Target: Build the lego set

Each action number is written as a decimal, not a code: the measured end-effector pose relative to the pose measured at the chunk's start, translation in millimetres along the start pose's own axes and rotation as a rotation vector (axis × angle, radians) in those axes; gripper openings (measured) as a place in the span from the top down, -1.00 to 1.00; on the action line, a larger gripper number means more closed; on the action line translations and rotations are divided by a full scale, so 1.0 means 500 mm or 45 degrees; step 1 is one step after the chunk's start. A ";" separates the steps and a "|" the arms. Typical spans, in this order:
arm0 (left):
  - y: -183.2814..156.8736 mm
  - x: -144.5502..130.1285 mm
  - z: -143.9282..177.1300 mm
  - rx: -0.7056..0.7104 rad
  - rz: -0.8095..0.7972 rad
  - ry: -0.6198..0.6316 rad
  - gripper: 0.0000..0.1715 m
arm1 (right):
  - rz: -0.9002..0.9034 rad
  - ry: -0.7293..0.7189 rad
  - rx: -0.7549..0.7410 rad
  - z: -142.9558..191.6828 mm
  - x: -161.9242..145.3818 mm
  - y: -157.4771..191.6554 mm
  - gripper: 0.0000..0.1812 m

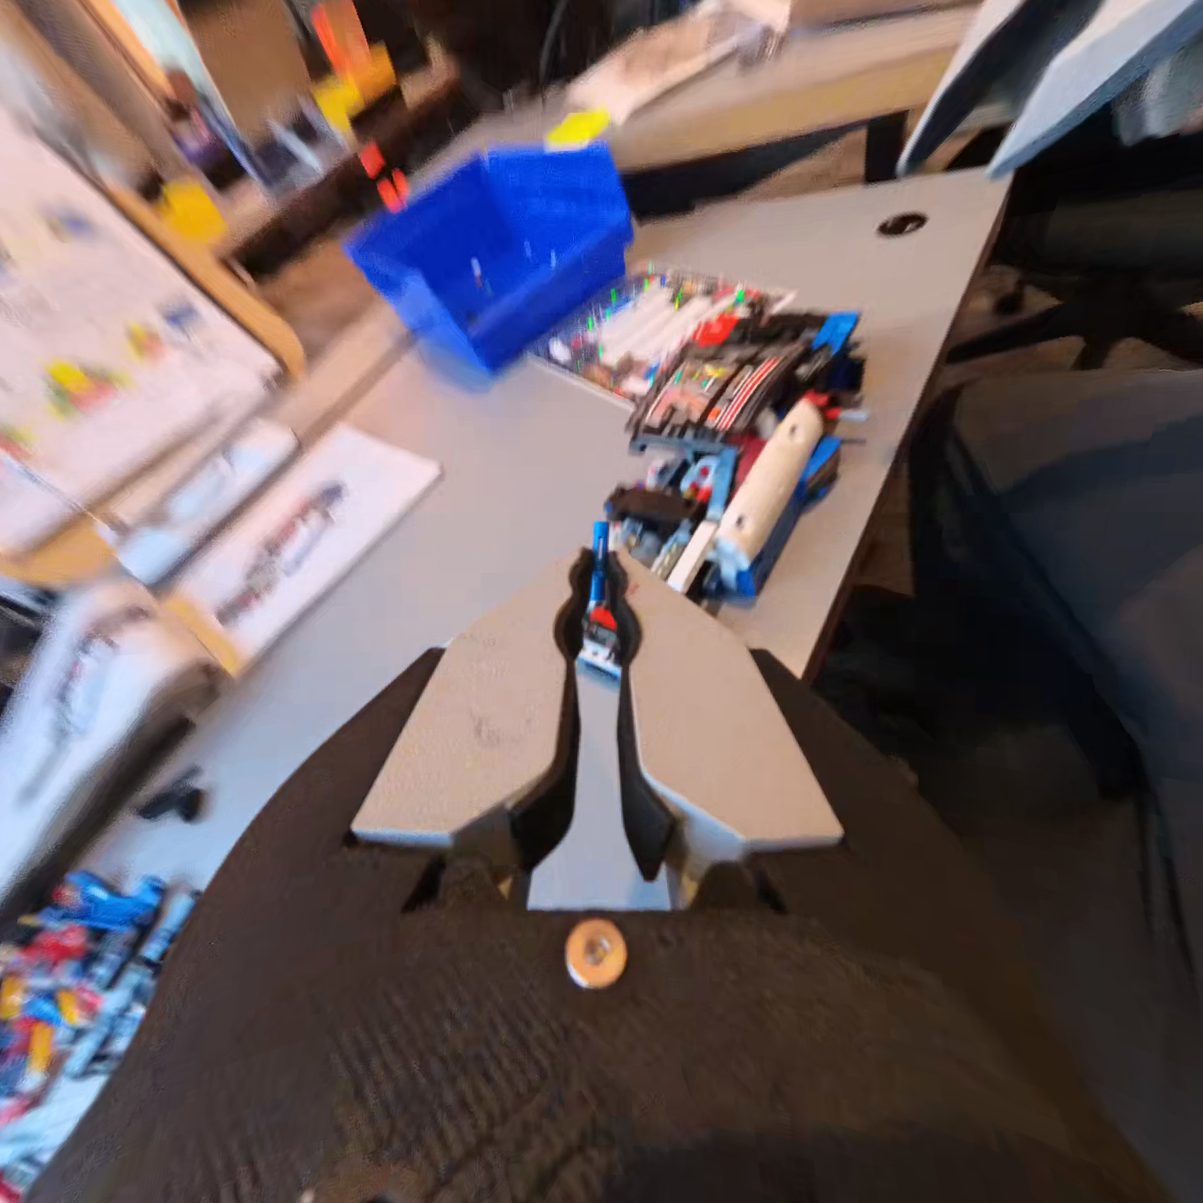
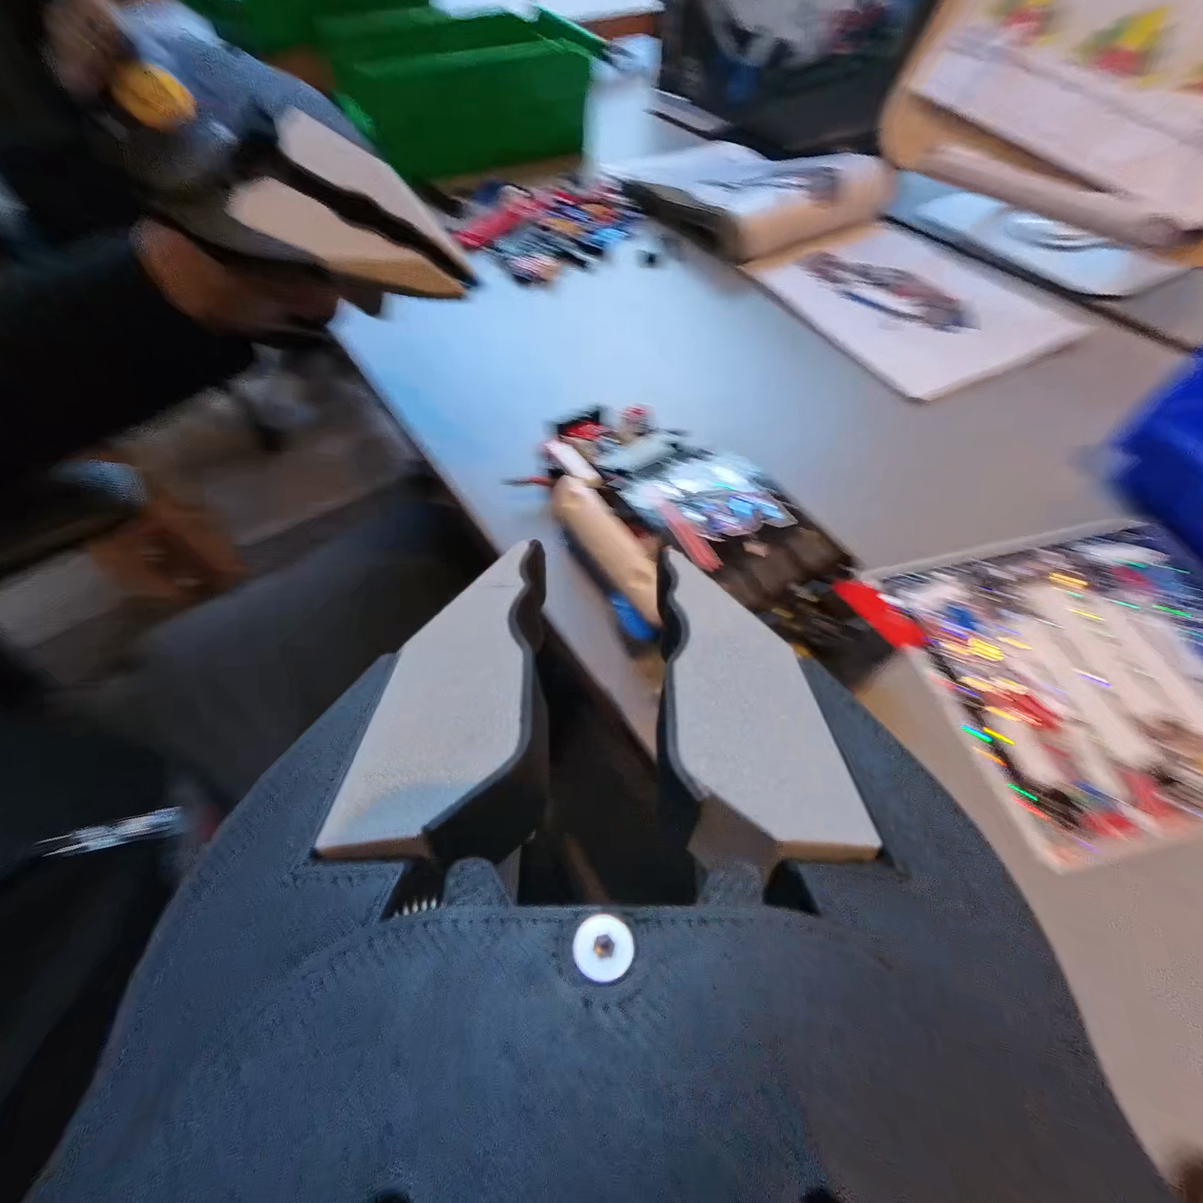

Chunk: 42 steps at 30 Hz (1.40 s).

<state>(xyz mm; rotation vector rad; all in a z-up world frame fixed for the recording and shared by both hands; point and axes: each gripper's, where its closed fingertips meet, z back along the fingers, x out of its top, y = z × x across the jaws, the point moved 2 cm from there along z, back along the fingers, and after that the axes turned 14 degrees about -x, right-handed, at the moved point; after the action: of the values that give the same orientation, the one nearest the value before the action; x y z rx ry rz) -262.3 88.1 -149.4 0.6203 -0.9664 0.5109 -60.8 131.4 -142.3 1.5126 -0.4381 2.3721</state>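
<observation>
Left view: our left hand-held gripper is clamped on a small blue and red lego piece above the worktop, beside the half-built lego model. Right view: our right hand-held gripper is apart, empty, model just ahead.

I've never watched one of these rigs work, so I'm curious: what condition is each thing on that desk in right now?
left gripper: shut on a small blue and red lego piece, held above the table
right gripper: open, empty
lego model: partly built, lying near the table edge
blue bin: upright, open-topped; contents too blurred to tell
instruction sheet: lying flat on the table
loose pieces: heaped, unsorted
</observation>
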 end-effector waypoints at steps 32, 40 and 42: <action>-0.306 0.231 -0.006 -0.055 -0.676 -0.253 0.99 | 0.421 -0.410 0.381 0.120 0.098 0.232 0.92; -0.312 0.231 -0.006 -0.070 -0.678 -0.266 0.99 | 0.437 -0.418 0.385 0.119 0.097 0.237 0.93; -0.314 0.234 -0.005 -0.079 -0.676 -0.272 0.99 | 0.454 -0.419 0.380 0.119 0.096 0.238 0.93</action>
<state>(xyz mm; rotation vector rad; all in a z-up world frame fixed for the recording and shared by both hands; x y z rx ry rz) -103.2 -8.6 -88.6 0.8517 -0.9657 -0.0578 -79.1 2.6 -86.1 2.1350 -0.4753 2.5437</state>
